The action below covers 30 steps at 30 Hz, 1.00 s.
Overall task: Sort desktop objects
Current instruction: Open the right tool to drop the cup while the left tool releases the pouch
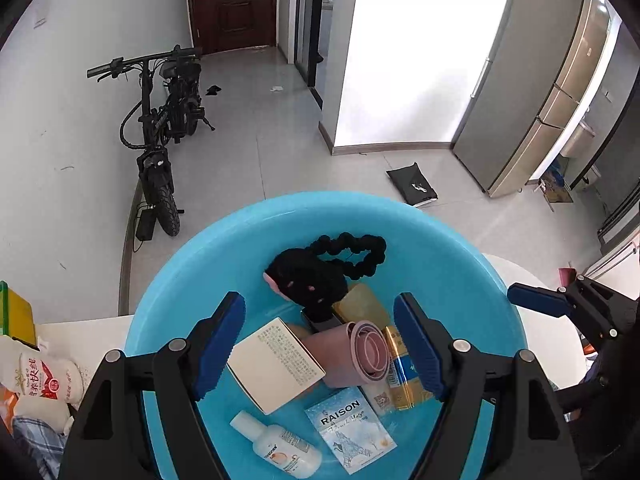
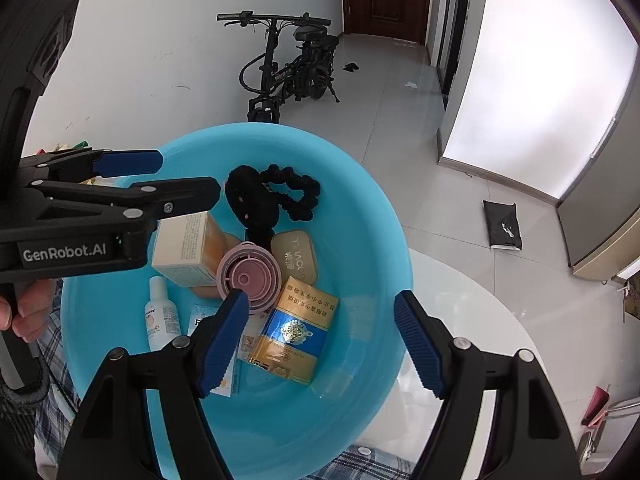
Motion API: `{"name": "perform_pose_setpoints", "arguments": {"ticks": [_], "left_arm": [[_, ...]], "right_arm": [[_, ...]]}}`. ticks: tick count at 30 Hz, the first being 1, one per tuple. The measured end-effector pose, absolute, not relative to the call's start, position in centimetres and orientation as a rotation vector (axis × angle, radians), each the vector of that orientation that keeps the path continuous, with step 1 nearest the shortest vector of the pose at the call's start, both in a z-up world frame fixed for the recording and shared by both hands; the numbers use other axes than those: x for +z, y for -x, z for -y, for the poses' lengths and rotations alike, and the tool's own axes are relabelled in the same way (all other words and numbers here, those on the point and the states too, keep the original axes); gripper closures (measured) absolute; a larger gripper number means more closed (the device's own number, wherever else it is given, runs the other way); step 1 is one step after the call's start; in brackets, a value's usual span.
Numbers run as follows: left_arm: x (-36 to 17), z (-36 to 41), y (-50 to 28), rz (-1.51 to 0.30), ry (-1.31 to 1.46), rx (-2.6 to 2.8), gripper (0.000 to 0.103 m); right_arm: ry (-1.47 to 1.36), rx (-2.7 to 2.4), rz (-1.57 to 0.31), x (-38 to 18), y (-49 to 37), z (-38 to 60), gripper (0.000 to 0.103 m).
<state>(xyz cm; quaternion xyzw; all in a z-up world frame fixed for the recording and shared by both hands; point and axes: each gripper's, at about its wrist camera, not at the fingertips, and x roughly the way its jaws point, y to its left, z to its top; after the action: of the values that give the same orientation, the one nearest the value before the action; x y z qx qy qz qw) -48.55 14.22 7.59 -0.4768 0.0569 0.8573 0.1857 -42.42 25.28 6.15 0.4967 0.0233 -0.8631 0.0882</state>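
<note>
both grippers hang over the blue basin (image 1: 180, 280) near table (image 2: 472, 304) edge: left gripper (image 1: 320, 344) released, right gripper (image 2: 320, 340) released, nothing gripped; pink cup (image 1: 360, 354) lies inside.

I'm looking into a home's entrance hall: pale floor tiles (image 1: 256, 148), a dark wooden front door (image 1: 234, 4) at twelve o'clock, a folding electric bike (image 1: 160, 132) parked against the wall at ten o'clock, and a tall steel refrigerator (image 1: 532, 92) at two o'clock.
</note>
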Motion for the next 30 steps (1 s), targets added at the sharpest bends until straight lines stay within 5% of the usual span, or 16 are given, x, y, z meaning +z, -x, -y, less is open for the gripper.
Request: {"name": "perform_pose_setpoints", "arguments": {"ticks": [30], "left_arm": [[11.6, -8.0, 40.0, -0.336, 1.266, 2.427, 0.024]], "right_arm": [[-1.454, -2.509, -0.111, 8.5, 37.7, -22.1, 0.028]]}}
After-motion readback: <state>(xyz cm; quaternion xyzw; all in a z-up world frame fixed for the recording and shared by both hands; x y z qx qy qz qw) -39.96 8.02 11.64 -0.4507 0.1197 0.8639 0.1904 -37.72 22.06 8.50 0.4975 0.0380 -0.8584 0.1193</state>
